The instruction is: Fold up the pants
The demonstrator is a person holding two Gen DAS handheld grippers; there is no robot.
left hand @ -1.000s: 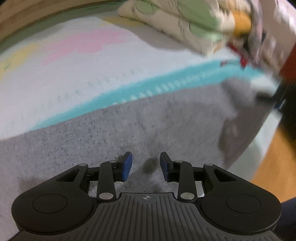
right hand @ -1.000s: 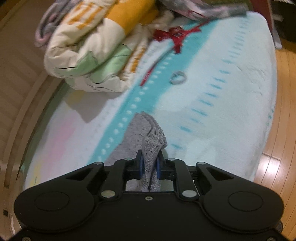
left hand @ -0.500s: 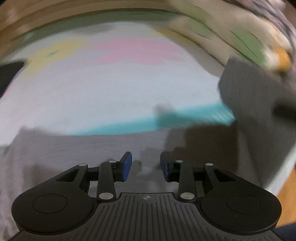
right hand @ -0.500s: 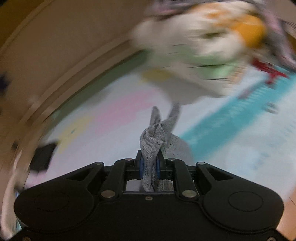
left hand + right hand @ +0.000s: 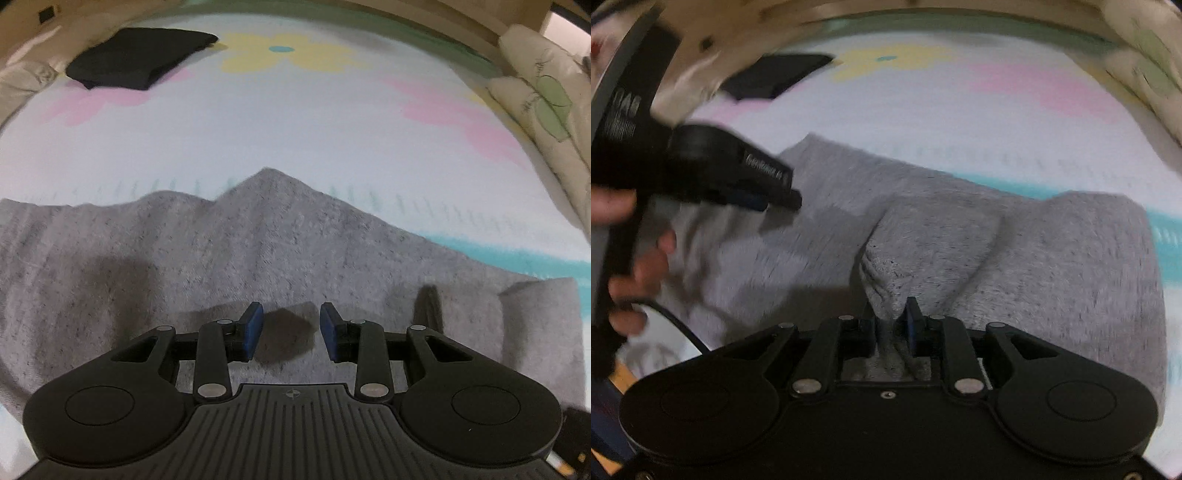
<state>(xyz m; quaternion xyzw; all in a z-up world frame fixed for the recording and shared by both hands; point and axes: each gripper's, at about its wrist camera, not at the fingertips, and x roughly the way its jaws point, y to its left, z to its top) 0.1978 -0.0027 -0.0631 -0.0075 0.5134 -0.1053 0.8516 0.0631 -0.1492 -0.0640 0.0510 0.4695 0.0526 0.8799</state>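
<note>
Right hand-held gripper (image 5: 892,325) clamped on bunched hem of my grey pants (image 5: 258,240), spread on bed (image 5: 295,122). Left hand-held gripper (image 5: 290,330) released above them. Soft, limp knit; grip edges.

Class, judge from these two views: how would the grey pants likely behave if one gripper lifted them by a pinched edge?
The grey pants would probably drape limply: the right gripper already bunches the fabric into folds. They look like soft knit, so likely grippy. The left gripper hovers open above them.
</note>
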